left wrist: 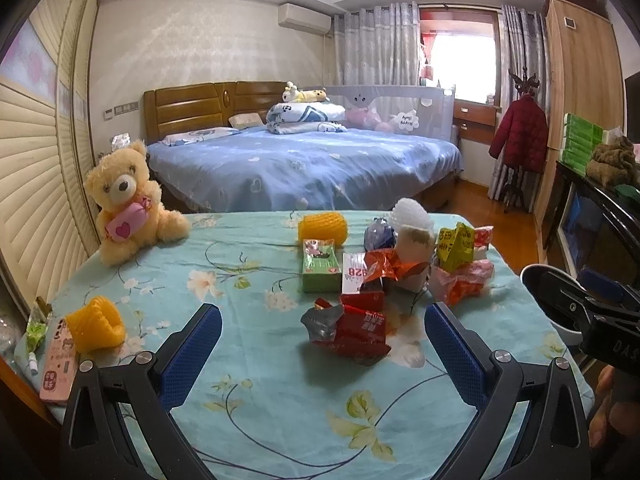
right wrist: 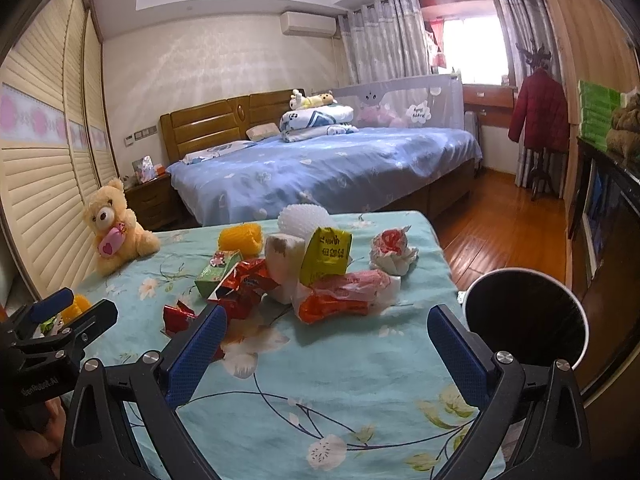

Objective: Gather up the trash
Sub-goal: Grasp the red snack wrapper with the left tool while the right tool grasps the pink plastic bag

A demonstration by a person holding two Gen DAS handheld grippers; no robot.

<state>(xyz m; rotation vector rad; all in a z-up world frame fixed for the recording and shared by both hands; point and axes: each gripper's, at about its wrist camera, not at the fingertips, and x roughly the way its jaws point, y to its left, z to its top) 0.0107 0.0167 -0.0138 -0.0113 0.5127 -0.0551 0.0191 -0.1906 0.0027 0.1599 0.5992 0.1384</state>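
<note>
Nearest the left wrist camera, the left gripper (left wrist: 322, 332) hangs just above the table with its blue-padded fingers (left wrist: 192, 354) spread wide and nothing between them. Just ahead of the gap lies a crumpled red wrapper (left wrist: 354, 330) with a silver foil end, resting on the floral tablecloth (left wrist: 248, 412). Beyond it the trash pile gathers: a green box (left wrist: 321, 266), an orange foil wrapper (left wrist: 394, 266), a yellow packet (left wrist: 456, 246) and a white foam net (left wrist: 412, 214), all close together. A yellow foam sleeve (left wrist: 322, 228) stands just behind the green box, and another yellow foam cup (left wrist: 98, 324) sits far to the left beside a pink phone (left wrist: 60, 360). A teddy bear (left wrist: 128, 200) sits at the table's far left corner.

In the right wrist view, the right gripper (right wrist: 326, 340) is likewise spread open and empty over the cloth. Just ahead lies an orange plastic bag (right wrist: 340, 296), touching the yellow packet and a white foam block (right wrist: 284, 256). A crumpled tissue wad (right wrist: 394, 250) lies apart near the table's right edge. A round bin (right wrist: 524, 320) with a dark interior and white rim stands just off the table's right side, beside the right finger. The bed (right wrist: 328, 172) fills the room behind.
</note>
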